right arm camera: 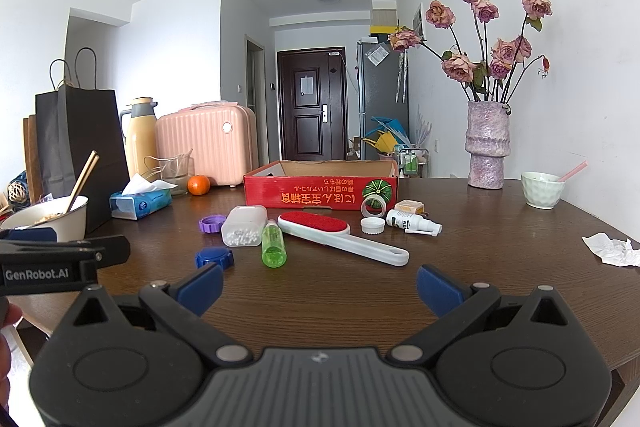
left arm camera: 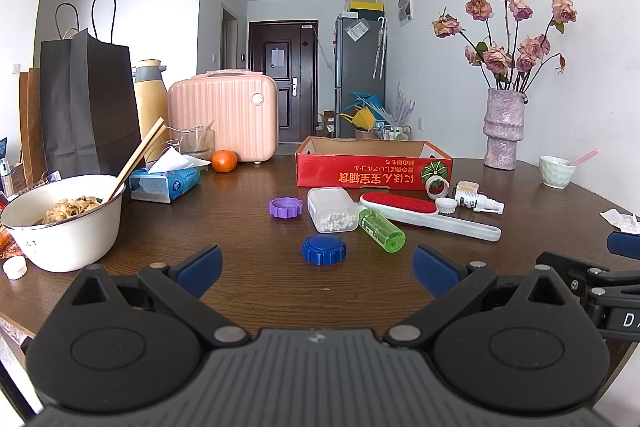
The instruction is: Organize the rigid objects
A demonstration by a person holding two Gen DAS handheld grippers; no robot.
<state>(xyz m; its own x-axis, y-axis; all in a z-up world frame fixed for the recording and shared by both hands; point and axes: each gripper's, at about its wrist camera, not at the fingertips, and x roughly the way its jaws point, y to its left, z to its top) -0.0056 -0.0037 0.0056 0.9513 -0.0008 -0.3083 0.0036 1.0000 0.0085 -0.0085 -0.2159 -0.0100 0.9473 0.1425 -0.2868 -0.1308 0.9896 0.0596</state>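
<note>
Small rigid items lie on the brown table in front of a red cardboard box (left arm camera: 374, 169) (right arm camera: 320, 191): a blue cap (left arm camera: 323, 249) (right arm camera: 214, 257), a purple cap (left arm camera: 285, 207) (right arm camera: 212, 224), a clear case of white beads (left arm camera: 332, 209) (right arm camera: 244, 225), a green bottle (left arm camera: 381, 229) (right arm camera: 273, 243), a red-and-white lint brush (left arm camera: 424, 213) (right arm camera: 340, 235), a white cap (left arm camera: 446, 205) (right arm camera: 372, 225), a tape ring (left arm camera: 437, 187) (right arm camera: 373, 207) and a white spray bottle (left arm camera: 478, 202) (right arm camera: 414, 223). My left gripper (left arm camera: 318, 267) is open and empty just before the blue cap. My right gripper (right arm camera: 320, 285) is open and empty, short of the brush.
A white bowl with chopsticks (left arm camera: 64, 221), a tissue pack (left arm camera: 166, 181), an orange (left arm camera: 224, 161), a pink case (left arm camera: 224, 117) and dark paper bags (left arm camera: 86, 107) crowd the left. A vase of roses (right arm camera: 486, 143), a green cup (right arm camera: 542, 189) and crumpled paper (right arm camera: 612, 249) stand right.
</note>
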